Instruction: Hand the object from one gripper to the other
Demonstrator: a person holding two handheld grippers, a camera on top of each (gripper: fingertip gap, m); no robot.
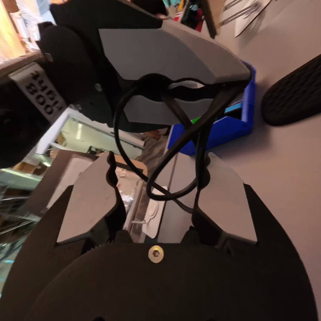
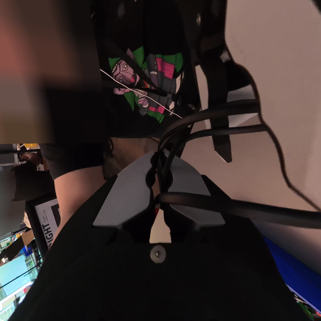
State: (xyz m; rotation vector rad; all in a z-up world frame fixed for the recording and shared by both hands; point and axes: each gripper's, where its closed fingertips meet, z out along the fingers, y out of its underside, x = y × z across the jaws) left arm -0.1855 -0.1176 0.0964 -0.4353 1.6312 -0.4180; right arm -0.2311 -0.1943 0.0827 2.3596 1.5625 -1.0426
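Your object is a black cable (image 1: 156, 173), loosely coiled, hanging in mid-air between the two grippers above the grey table (image 1: 286, 156). The right gripper (image 2: 160, 166) has its jaws pinched together on a bunch of the strands; in the left wrist view you see it opposite you, with the cord running out of its closed tips. The left gripper (image 1: 159, 172) is spread wide, one loop hanging in the gap and a strand lying against its right-side finger (image 1: 224, 196), though whether it truly touches is hard to tell through the blur. Expect the cable to be light, limp and floppy, with a smooth, probably slick jacket: it won't hold its shape and loops will swing or slide when you move. Not fragile, so a firm pinch looks fine. Best hold is where two or more strands cross or bundle together, close to the right gripper's pinch, not on a single free loop, which could slip through the scalloped pads. Close the left one fully on the bundle before you let the right one go, or the whole coil likely drops towards the blue bin (image 1: 225, 132) below. The dark wrist rest (image 1: 293, 92) sits well off to the side, no concern. A person's torso shows behind in the right wrist view.
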